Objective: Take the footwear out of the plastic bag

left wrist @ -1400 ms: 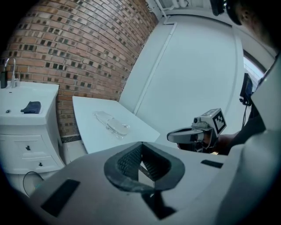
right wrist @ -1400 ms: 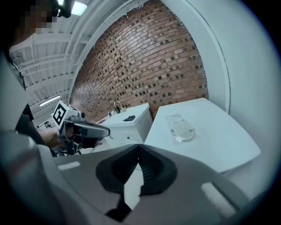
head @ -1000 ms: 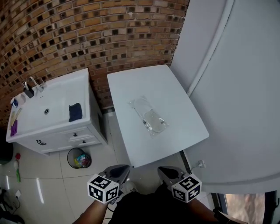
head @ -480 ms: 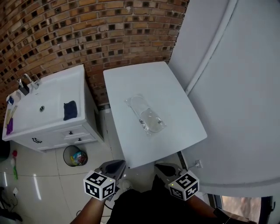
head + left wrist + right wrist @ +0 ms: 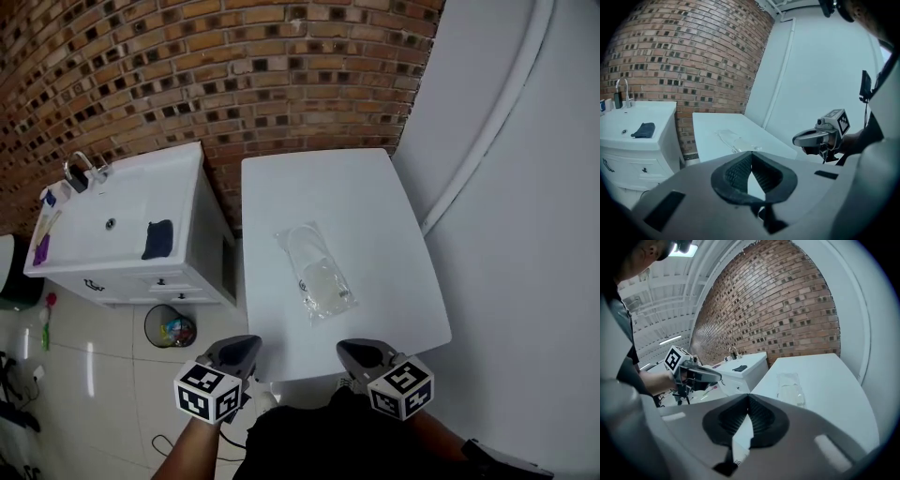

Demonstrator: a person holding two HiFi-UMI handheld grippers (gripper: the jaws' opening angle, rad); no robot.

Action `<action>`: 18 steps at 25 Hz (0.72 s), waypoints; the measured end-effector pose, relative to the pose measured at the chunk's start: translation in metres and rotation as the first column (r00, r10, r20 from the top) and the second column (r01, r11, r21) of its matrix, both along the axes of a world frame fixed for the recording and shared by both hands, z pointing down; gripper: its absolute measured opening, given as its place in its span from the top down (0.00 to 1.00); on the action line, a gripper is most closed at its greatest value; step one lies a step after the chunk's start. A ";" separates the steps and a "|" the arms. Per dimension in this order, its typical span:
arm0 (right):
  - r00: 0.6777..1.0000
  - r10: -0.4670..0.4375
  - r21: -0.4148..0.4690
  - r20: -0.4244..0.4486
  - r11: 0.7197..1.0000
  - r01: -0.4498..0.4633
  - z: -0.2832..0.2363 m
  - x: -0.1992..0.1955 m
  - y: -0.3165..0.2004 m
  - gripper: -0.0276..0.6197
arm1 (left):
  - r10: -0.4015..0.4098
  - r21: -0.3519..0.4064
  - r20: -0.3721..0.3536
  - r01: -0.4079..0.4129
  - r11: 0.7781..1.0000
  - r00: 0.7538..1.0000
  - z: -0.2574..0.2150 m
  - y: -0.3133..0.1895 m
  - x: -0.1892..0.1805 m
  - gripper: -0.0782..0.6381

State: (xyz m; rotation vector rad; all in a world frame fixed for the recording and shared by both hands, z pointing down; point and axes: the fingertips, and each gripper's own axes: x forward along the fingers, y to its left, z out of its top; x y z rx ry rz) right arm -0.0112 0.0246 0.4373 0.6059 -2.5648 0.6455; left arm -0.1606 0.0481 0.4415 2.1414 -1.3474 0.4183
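Note:
A clear plastic bag (image 5: 317, 272) with pale footwear inside lies flat near the middle of the white table (image 5: 375, 197). It also shows in the left gripper view (image 5: 733, 139) and the right gripper view (image 5: 790, 387). My left gripper (image 5: 242, 347) hovers just off the table's near left corner, shut and empty. My right gripper (image 5: 354, 352) hangs at the near edge, also shut with nothing in it. Both are well short of the bag. In their own views the left gripper's (image 5: 751, 161) and the right gripper's (image 5: 749, 405) pads meet.
A white sink cabinet (image 5: 122, 234) with a tap (image 5: 82, 169) and a dark blue cloth (image 5: 157, 238) stands left of the table. A waste bin (image 5: 170, 330) sits on the tiled floor below it. A brick wall runs behind and a white wall to the right.
The head view has swung, so table and sink sit further right in the picture. Both grippers have moved a little nearer the table's near edge and stay shut.

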 end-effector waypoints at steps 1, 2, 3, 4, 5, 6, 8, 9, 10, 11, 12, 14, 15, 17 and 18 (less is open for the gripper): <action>1.000 -0.007 -0.003 0.006 1.000 0.008 0.001 0.008 -0.012 0.95 | -0.014 0.003 0.012 0.013 1.000 1.000 -0.002 -0.010 0.005 0.88; 1.000 -0.012 -0.011 0.013 1.000 0.013 0.003 0.015 -0.022 0.95 | -0.026 0.008 0.021 0.026 1.000 0.999 -0.005 -0.020 0.011 0.88; 1.000 -0.017 -0.021 0.020 1.000 0.017 0.006 0.023 -0.032 0.95 | -0.040 0.015 0.027 0.039 0.999 0.999 -0.007 -0.027 0.018 0.88; 0.999 -0.022 -0.030 0.026 0.999 0.022 0.009 0.030 -0.039 0.95 | -0.053 0.021 0.032 0.052 0.998 0.998 -0.008 -0.033 0.025 0.88; 0.999 -0.028 -0.039 0.028 0.999 0.029 0.012 0.037 -0.046 0.95 | -0.065 0.025 0.039 0.064 0.998 0.997 -0.008 -0.037 0.032 0.88; 0.999 -0.036 -0.045 0.029 0.998 0.037 0.014 0.042 -0.050 0.95 | -0.075 0.025 0.049 0.074 0.997 0.996 -0.006 -0.038 0.038 0.88; 0.998 -0.051 -0.054 0.033 0.997 0.052 0.020 0.049 -0.058 0.95 | -0.081 0.016 0.072 0.080 0.997 0.994 -0.002 -0.039 0.050 0.88; 0.998 -0.055 -0.059 0.035 0.997 0.057 0.023 0.051 -0.063 0.95 | -0.073 0.011 0.083 0.072 0.997 0.994 -0.001 -0.040 0.055 0.88; 0.998 -0.055 -0.064 0.036 0.996 0.057 0.026 0.053 -0.067 0.95 | -0.055 0.009 0.096 0.054 0.998 0.994 -0.001 -0.042 0.060 0.88; 0.998 -0.050 -0.071 0.037 0.996 0.053 0.030 0.053 -0.070 0.95 | -0.028 0.010 0.113 0.027 1.000 0.993 -0.001 -0.044 0.064 0.88; 0.998 -0.043 -0.079 0.039 0.996 0.046 0.034 0.053 -0.072 0.95 | 0.004 0.012 0.137 -0.006 1.000 0.991 -0.001 -0.047 0.066 0.88; 0.999 -0.019 -0.094 0.046 0.995 0.023 0.041 0.049 -0.075 0.95 | 0.065 0.020 0.195 -0.070 0.997 0.979 0.000 -0.055 0.064 0.88; 0.999 -0.004 -0.101 0.049 0.995 0.009 0.044 0.046 -0.076 0.95 | 0.088 0.022 0.222 -0.095 0.995 0.971 0.001 -0.061 0.060 0.88; 0.998 0.030 -0.118 0.056 0.993 -0.023 0.048 0.038 -0.076 0.95 | 0.134 0.019 0.266 -0.144 0.989 0.955 0.004 -0.074 0.053 0.88; 0.997 0.045 -0.124 0.059 0.992 -0.037 0.049 0.034 -0.074 0.95 | 0.162 0.015 0.284 -0.174 0.985 0.945 0.006 -0.080 0.050 0.88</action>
